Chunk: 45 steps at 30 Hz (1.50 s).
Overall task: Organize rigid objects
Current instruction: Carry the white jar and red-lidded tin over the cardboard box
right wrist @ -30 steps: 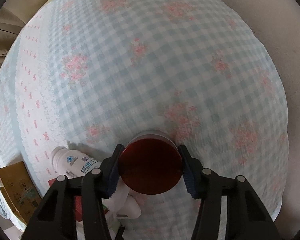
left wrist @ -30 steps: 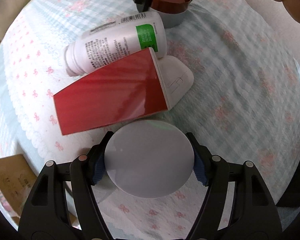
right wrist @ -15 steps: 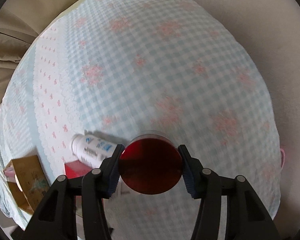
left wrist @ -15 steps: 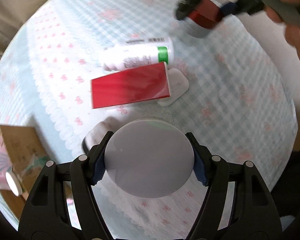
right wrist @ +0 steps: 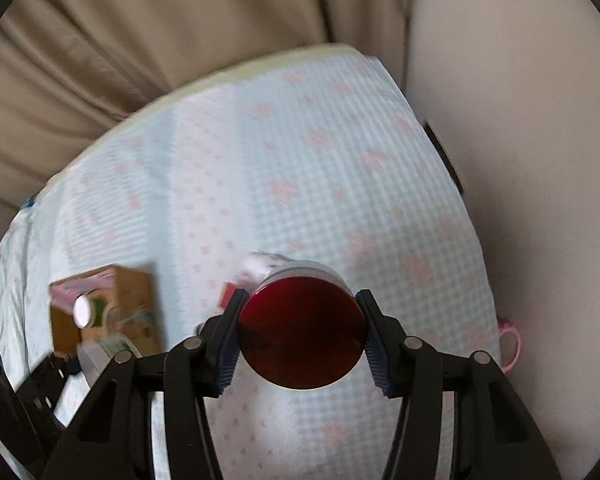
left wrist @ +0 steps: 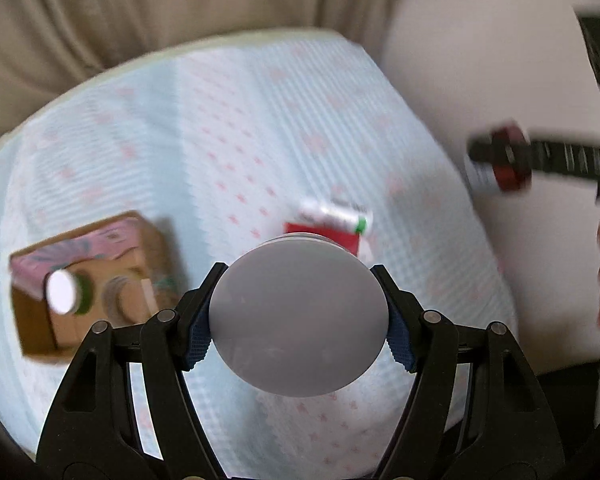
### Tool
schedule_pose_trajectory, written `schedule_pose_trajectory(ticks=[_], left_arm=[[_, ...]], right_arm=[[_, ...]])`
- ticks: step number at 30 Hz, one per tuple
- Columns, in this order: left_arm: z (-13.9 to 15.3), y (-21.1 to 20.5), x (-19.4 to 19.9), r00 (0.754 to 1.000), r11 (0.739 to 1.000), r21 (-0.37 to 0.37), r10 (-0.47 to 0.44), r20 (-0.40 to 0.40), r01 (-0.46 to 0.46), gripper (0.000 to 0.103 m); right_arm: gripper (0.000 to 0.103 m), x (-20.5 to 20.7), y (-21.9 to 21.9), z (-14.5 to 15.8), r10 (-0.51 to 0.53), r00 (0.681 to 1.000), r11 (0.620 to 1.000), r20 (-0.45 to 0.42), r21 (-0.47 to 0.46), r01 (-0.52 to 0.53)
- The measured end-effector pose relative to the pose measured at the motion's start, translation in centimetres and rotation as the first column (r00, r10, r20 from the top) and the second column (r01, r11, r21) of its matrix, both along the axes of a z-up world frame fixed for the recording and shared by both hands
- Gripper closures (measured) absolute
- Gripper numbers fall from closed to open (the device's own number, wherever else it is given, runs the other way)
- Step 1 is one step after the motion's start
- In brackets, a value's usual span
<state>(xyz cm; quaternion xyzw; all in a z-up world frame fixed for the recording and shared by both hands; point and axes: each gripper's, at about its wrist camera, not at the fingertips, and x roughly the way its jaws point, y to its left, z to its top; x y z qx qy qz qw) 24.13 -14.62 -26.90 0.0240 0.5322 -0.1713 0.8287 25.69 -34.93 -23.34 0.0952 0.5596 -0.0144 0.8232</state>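
1. Grey-lidded jar – clamped between the left gripper pads, held above the checked cloth.
2. Red-lidded jar squeezed in the right gripper.
3. Cardboard box sits off to the left gripper's left – red carton just ahead.

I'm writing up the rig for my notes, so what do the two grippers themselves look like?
Both look alike. The left gripper and right gripper are matte black plastic frames with triangular cut-outs, silver round rivets at the joints, and dark blue ribbed pads on the fingers. No cables or sleeves are clearly visible.
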Motion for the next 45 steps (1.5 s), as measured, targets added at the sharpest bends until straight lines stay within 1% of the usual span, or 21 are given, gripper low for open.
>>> schedule_pose_trajectory(ticks=[3,4,6,8,10,14,15,19,23,25,29,33,39,42,43,45], left_arm=[[3.1,3.3,-0.4,0.996,0.996,-0.038,0.085,0.034,-0.084,0.035],[4.5,5.0,-0.5,0.992,0.992,-0.052,0.118,0.049,-0.115,0.035],[6.4,7.5,-1.0,0.985,0.987,-0.057,0.155,0.076,-0.151,0.035],[7.3,9.1,-1.3,0.979,0.983,-0.052,0.178,0.095,-0.174,0.035],[8.6,11.7,-1.8,0.972,0.978,-0.062,0.206,0.110,-0.200,0.035],[9.6,16.5,-2.2,0.965,0.971,-0.078,0.233,0.121,-0.224,0.035],[9.7,18.2,-2.2,0.964,0.971,-0.081,0.236,0.122,-0.227,0.035],[9.3,23.5,-1.7,0.966,0.969,-0.095,0.236,0.106,-0.227,0.035],[8.1,28.1,-0.7,0.971,0.971,-0.097,0.226,0.081,-0.218,0.035],[7.0,30.8,0.1,0.974,0.974,-0.091,0.216,0.064,-0.210,0.035],[4.7,34.6,1.7,0.982,0.980,-0.065,0.190,0.026,-0.188,0.035],[1.8,37.9,3.2,0.984,0.983,-0.047,0.177,-0.021,-0.178,0.035],[-2.6,40.1,5.0,0.978,0.981,-0.032,0.186,-0.099,-0.190,0.035],[-5.3,40.5,5.7,0.972,0.981,-0.016,0.190,-0.141,-0.194,0.035],[-6.4,40.6,6.0,0.966,0.980,-0.013,0.195,-0.168,-0.200,0.035],[-7.9,40.5,6.3,0.961,0.979,-0.011,0.195,-0.198,-0.201,0.035]], right_arm=[[0.053,-0.3,2.9,2.4,0.063,0.997,0.998,0.042,0.000,-0.063],[0.053,-0.5,3.9,3.0,0.081,0.995,0.997,0.057,0.002,-0.081],[0.053,-0.7,5.7,4.1,0.114,0.990,0.993,0.084,0.006,-0.115],[0.053,-1.0,7.9,5.0,0.144,0.984,0.989,0.107,0.012,-0.146],[0.053,-1.1,10.3,5.8,0.170,0.977,0.985,0.126,0.020,-0.174],[0.053,-1.7,15.2,6.7,0.210,0.966,0.976,0.150,0.025,-0.216],[0.053,-1.9,17.0,7.0,0.220,0.963,0.974,0.154,0.024,-0.226],[0.053,-1.9,22.2,6.9,0.224,0.962,0.973,0.157,0.027,-0.231],[0.053,-1.5,27.0,5.8,0.206,0.970,0.975,0.133,0.052,-0.214],[0.053,-1.0,29.5,5.0,0.193,0.975,0.978,0.115,0.060,-0.200],[0.053,0.2,33.7,2.8,0.154,0.986,0.983,0.065,0.089,-0.160],[0.053,1.5,37.2,0.0,0.145,0.989,0.986,0.007,0.085,-0.145],[0.053,3.6,39.8,-4.9,0.149,0.985,0.986,-0.092,0.086,-0.141],[0.053,4.6,40.7,-7.8,0.166,0.975,0.984,-0.150,0.088,-0.154],[0.053,4.7,40.7,-8.5,0.169,0.972,0.984,-0.163,0.089,-0.156],[0.053,5.2,40.9,-10.5,0.169,0.964,0.984,-0.206,0.097,-0.151]])
